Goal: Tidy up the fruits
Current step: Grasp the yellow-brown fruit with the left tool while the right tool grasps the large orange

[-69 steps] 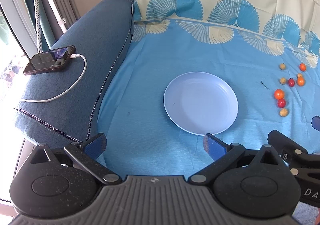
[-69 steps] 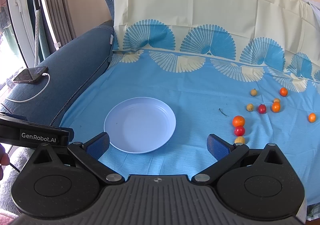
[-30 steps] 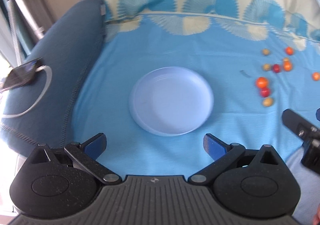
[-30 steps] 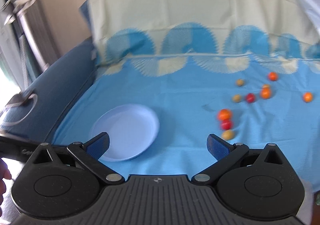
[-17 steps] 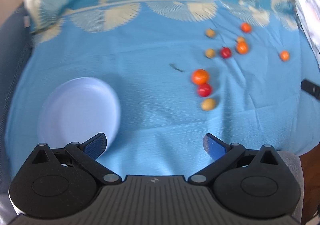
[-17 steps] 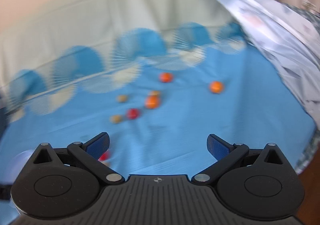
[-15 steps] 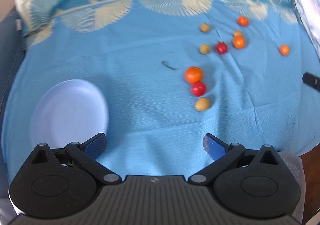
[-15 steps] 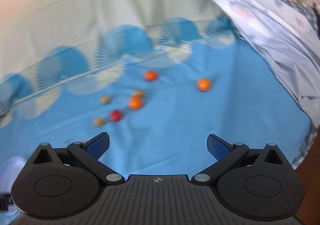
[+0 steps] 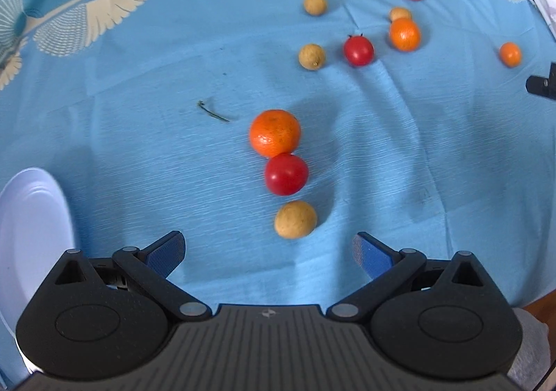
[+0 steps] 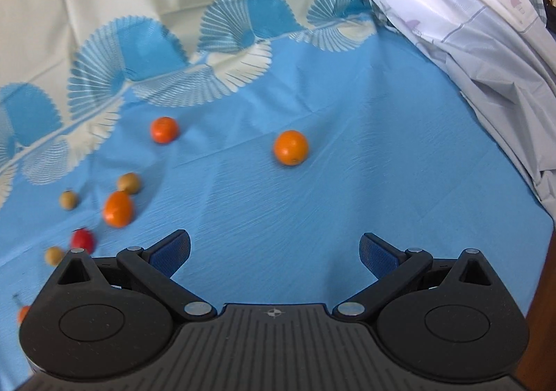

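Small fruits lie scattered on a blue cloth. In the left wrist view a tan round fruit (image 9: 295, 219), a red tomato (image 9: 286, 174) and an orange (image 9: 275, 132) line up just ahead of my open left gripper (image 9: 269, 250), with nothing between its fingers. Farther back lie two more tan fruits, another tomato (image 9: 358, 50) and several oranges. The pale plate (image 9: 31, 217) sits at the left edge. In the right wrist view a lone orange (image 10: 290, 147) lies ahead of my open, empty right gripper (image 10: 274, 250); more fruits (image 10: 118, 208) sit to its left.
A small dark twig (image 9: 212, 112) lies on the cloth. A pale patterned sheet (image 10: 486, 26) hangs over the right side. The cloth's white fan-patterned part (image 10: 139, 8) rises at the back. Part of the other gripper (image 9: 542, 83) shows at the right edge.
Both grippers have swung right, away from the plate, and moved closer to the fruits. The plate slid to the left edge of the left view and out of the right view.
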### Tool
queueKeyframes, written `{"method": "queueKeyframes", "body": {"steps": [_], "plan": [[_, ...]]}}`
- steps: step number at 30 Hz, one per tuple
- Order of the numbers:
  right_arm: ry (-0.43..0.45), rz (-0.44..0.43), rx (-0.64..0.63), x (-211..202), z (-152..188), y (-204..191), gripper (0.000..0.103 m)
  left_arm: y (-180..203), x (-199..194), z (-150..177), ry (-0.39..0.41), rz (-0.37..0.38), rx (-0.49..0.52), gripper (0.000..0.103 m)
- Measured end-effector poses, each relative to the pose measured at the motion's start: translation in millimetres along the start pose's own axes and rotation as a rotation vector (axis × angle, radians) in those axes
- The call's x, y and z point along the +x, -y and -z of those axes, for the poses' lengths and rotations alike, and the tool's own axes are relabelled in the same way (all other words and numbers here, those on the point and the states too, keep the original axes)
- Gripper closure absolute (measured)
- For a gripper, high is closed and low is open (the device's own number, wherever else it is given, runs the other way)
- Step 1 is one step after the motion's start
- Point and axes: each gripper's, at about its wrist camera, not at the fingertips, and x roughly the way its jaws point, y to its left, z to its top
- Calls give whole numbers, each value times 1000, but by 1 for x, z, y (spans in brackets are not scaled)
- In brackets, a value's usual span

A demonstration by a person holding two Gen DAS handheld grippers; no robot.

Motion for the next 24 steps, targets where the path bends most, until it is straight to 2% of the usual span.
{"method": "queueKeyframes", "body": {"steps": [4,7,10,14,15,18,20,22,24], "plan": [[-8,19,-6,30,-12,1,1,1,18,-3,-14,3,-3,0],[25,45,-32,55,-26,-2,0,-1,31,-4,-20,22,-13,0],[75,62,-72,85,-35,-5,1,-5,34,-1,10,57,-13,0],[93,74,-143,121,-37,-11,1,-7,34,3,41,73,3,0],[132,49,-119,124,-36,-7,1,-6,34,3,43,71,8,0],[154,42,-97,129,-35,-4,1,-5,32,1,35,66,16,0],[154,97,-146,122,-36,-12,1,-6,31,1,38,66,16,0],[234,157,-223,111,-32,-22,1,-6,30,2,45,66,12,0],[263,92,-284,107,-32,-25,1,-6,29,3,58,61,13,0]]}}
